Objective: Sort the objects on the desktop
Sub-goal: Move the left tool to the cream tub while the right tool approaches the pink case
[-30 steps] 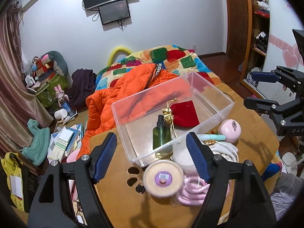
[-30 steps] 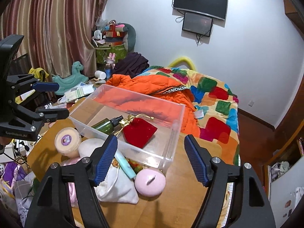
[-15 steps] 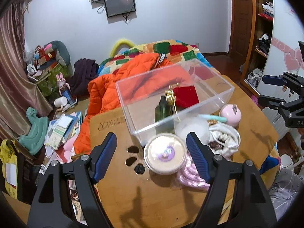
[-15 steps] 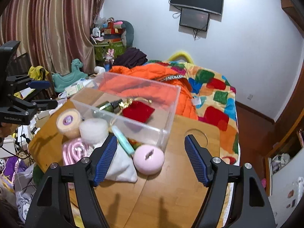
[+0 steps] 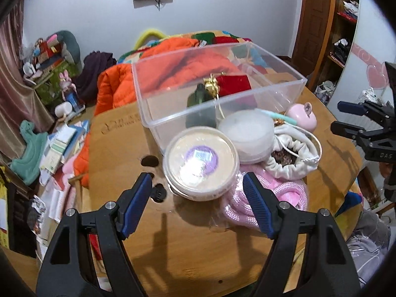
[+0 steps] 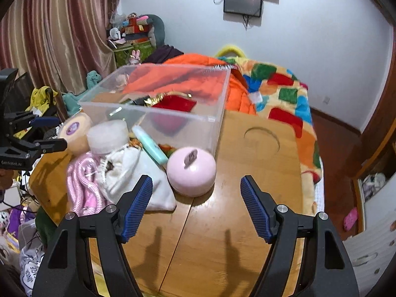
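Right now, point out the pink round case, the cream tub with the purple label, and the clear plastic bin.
pink round case (image 6: 190,172): right wrist view, middle of its domed lid.
cream tub with the purple label (image 5: 200,159): left wrist view, centre of its lid.
clear plastic bin (image 5: 173,121): left wrist view, near front wall.

The round tub with a cream lid (image 5: 201,162) bore a purple centre label, beside a coiled pale-pink braided rope (image 5: 257,199) and a white drawstring cloth pouch (image 5: 294,156). A glossy pink round case (image 6: 191,171) sat on the honey-brown wooden table (image 6: 247,222). Inside the clear plastic box (image 5: 272,91) lay a deep red velvet pouch (image 5: 234,83) with gold trim and a dark green bottle (image 5: 199,99).
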Motion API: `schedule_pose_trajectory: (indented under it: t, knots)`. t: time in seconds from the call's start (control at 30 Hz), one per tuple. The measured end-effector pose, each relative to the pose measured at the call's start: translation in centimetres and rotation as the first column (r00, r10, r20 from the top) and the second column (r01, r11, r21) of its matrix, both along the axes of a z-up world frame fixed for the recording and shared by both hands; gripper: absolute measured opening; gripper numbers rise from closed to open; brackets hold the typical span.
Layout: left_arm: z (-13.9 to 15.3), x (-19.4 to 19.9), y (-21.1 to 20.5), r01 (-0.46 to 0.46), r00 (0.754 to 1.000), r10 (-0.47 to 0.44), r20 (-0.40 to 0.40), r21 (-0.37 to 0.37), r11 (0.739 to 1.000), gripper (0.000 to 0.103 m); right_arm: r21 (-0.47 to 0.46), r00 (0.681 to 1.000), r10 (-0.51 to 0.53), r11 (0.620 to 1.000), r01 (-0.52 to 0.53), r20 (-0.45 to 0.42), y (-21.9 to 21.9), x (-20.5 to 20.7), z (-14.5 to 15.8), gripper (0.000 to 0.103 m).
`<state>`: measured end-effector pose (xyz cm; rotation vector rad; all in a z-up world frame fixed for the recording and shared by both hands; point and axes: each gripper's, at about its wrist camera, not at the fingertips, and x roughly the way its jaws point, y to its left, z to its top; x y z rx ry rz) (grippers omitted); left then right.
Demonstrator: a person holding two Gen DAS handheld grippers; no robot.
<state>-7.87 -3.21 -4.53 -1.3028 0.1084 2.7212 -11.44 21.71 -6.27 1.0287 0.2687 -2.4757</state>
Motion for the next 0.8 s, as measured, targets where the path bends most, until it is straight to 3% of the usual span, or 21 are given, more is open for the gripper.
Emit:
schedule_pose_trajectory:
  t: [0.4,0.8]
  knots:
    - [-2.7,-2.2,-0.5,-0.016,0.997,0.009,0.075,0.084,0.996,0.076,-0.006,0.997,-0.008,1.0,0.008,0.083,-0.3,-2.8,-3.3,0.07]
    - [-2.9,-2.8,-0.2,-0.043,0.999,0.041,0.022,0.097,0.994,0.076,-0.024,0.995,-0.003,1.0,0.006,0.099,-1.3,-4.4,-4.7,0.069]
